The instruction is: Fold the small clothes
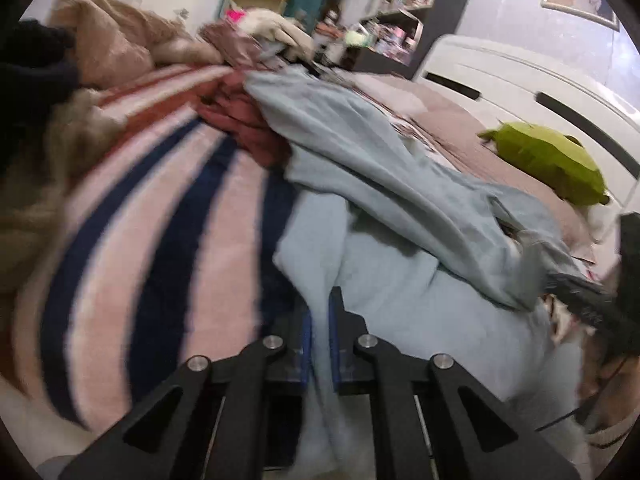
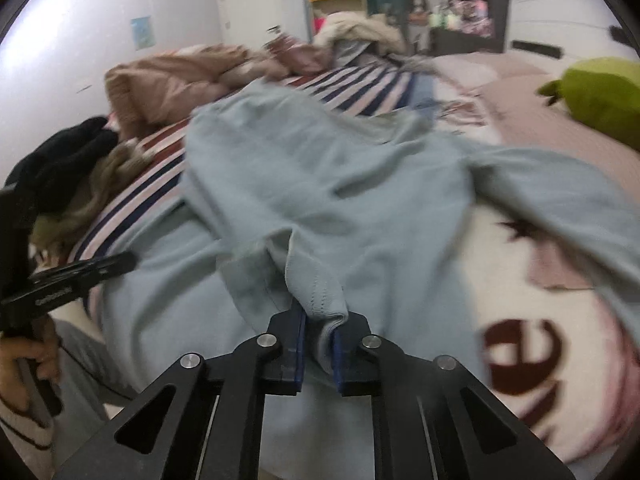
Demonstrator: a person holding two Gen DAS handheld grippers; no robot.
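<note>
A light blue garment (image 1: 380, 184) lies stretched over the bed, and it fills the middle of the right wrist view (image 2: 328, 184). My left gripper (image 1: 319, 320) is shut on an edge of the garment, with cloth pinched between its blue pads. My right gripper (image 2: 320, 332) is shut on a hemmed edge of the same garment, which bunches up between its fingers. In the left wrist view the right gripper (image 1: 532, 268) holds the cloth at the far right. In the right wrist view the left gripper (image 2: 120, 262) shows at the left edge. The frames are blurred.
A striped pink, navy and red blanket (image 1: 152, 216) covers the bed. A brown blanket (image 2: 172, 76), black cloth (image 2: 68, 156) and a clothes pile (image 2: 356, 32) lie behind. A green plush (image 1: 548, 160) sits at right by white drawers (image 1: 540, 80). A white printed blanket (image 2: 520, 340) lies under the garment.
</note>
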